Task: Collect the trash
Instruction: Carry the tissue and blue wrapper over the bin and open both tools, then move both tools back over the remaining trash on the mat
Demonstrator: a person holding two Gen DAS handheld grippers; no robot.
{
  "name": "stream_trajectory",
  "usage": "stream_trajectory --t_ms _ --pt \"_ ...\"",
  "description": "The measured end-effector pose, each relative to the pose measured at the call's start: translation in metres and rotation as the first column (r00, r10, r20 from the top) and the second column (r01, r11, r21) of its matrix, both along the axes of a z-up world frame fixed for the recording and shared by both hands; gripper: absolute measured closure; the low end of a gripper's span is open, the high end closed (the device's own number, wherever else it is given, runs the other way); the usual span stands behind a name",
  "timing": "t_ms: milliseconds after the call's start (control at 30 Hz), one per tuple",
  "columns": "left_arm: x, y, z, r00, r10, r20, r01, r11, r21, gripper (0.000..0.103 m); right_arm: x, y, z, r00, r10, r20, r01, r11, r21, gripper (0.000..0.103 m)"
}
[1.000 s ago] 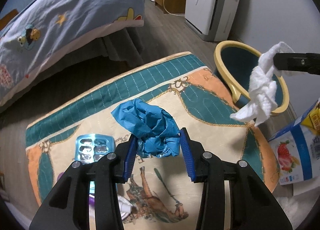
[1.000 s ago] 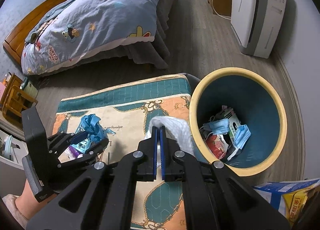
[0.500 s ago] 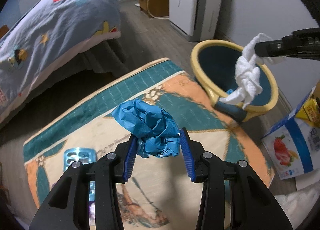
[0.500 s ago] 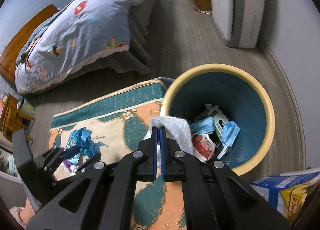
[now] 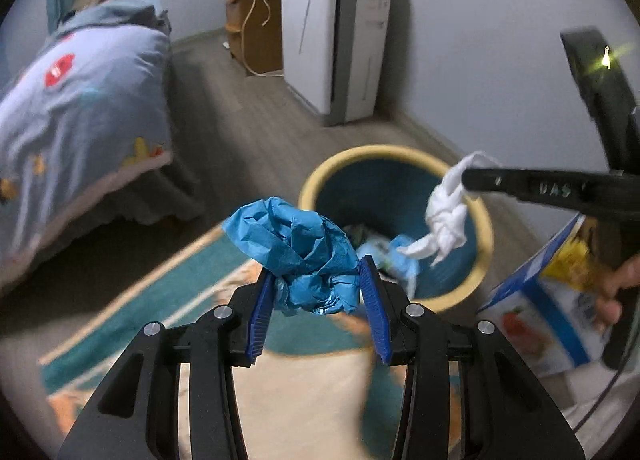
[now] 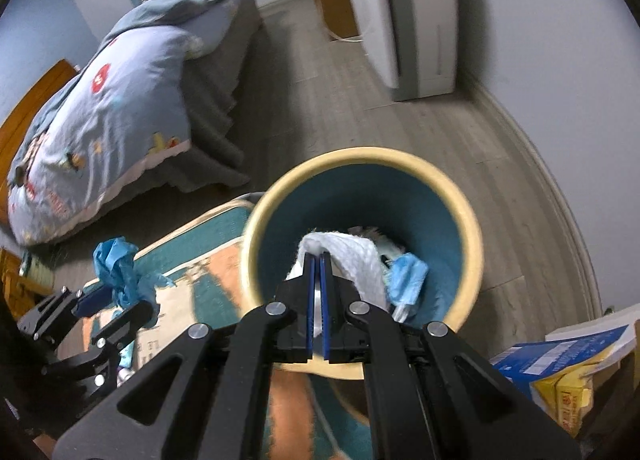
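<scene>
Your left gripper (image 5: 318,290) clamps one crumpled blue paper wad (image 5: 304,256); right gripper (image 6: 318,266) pinches one white tissue (image 6: 352,256) over the one yellow-rimmed teal bin (image 6: 460,199).

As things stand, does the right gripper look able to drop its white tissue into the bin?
Probably yes. The right gripper holds the white tissue over the open mouth of the bin, with nothing between them; the left gripper is off to the side.

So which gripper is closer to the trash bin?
Right. The right gripper holds the white tissue directly over the trash bin opening. The left gripper, clamping the crumpled blue paper, is off to the side, above the rug.
</scene>
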State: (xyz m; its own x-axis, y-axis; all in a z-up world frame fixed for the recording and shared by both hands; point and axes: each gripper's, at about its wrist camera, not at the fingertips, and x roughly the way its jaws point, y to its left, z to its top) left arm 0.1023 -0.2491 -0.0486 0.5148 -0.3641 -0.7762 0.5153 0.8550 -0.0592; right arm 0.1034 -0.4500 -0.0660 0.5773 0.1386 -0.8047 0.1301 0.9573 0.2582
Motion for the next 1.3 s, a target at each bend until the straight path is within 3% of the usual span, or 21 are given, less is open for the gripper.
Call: stream_trajectory --t_ms 67,333,500,633,800,867,967,1000,1100,1167,1233,1300 --pt "0.003 -0.015 -0.013 0.999 -0.014 -0.033 0.014 1.000 0.004 0.060 -0.001 -0.012 -0.003 1.000 -0.028 0.001 0.028 1.000 -0.015 0.101" --pt "0.005 -0.054 -0.044 0.996 -0.073 -0.046 0.075 0.996 0.041 0.060 0.001 -0.049 -0.029 0.990 -0.123 -0.067 0.121 0.992 -0.033 0.101" --pt "0.010 -0.071 -0.057 0.995 -0.085 -0.057 0.087 0.995 0.046 0.060 0.003 -0.050 -0.041 0.986 -0.133 -0.104 0.131 0.991 -0.027 0.101" --pt "0.015 -0.074 -0.057 0.996 -0.074 -0.040 0.076 0.996 0.043 0.059 0.003 -0.047 -0.034 0.991 -0.119 -0.058 0.118 0.993 -0.021 0.101" --pt "0.021 -0.068 -0.044 0.999 -0.038 0.004 0.038 0.999 -0.015 0.059 -0.003 -0.052 -0.017 0.990 -0.135 0.049 0.133 0.991 0.033 0.101" --pt "0.020 -0.069 -0.040 0.999 -0.040 0.029 0.041 0.999 -0.016 0.057 -0.004 -0.053 -0.011 0.986 -0.144 0.084 0.141 0.989 0.042 0.101" --pt "0.018 -0.073 -0.038 0.998 -0.059 0.029 0.060 0.998 -0.010 0.038 -0.004 -0.052 -0.008 0.985 -0.147 0.093 0.143 0.989 0.043 0.097" --pt "0.017 -0.073 -0.038 0.998 -0.058 0.033 0.058 0.998 -0.005 0.030 -0.004 -0.051 -0.008 0.985 -0.147 0.088 0.144 0.989 0.037 0.088" --pt "0.014 -0.074 -0.039 0.998 -0.060 0.037 0.060 0.998 0.002 0.021 -0.003 -0.049 -0.008 0.985 -0.156 0.076 0.154 0.988 0.027 0.044" --pt "0.012 -0.073 -0.039 0.998 -0.059 0.038 0.058 0.998 0.014 0.014 -0.004 -0.047 -0.005 0.982 -0.168 0.083 0.166 0.986 0.024 0.033" --pt "0.010 -0.071 -0.038 0.998 -0.052 0.044 0.051 0.998 0.029 0.010 -0.004 -0.044 -0.003 0.981 -0.171 0.085 0.170 0.985 0.023 0.015" --pt "0.008 -0.066 -0.038 0.998 -0.048 0.045 0.046 0.998 0.043 0.010 -0.004 -0.040 0.000 0.981 -0.170 0.091 0.169 0.985 0.023 0.009"
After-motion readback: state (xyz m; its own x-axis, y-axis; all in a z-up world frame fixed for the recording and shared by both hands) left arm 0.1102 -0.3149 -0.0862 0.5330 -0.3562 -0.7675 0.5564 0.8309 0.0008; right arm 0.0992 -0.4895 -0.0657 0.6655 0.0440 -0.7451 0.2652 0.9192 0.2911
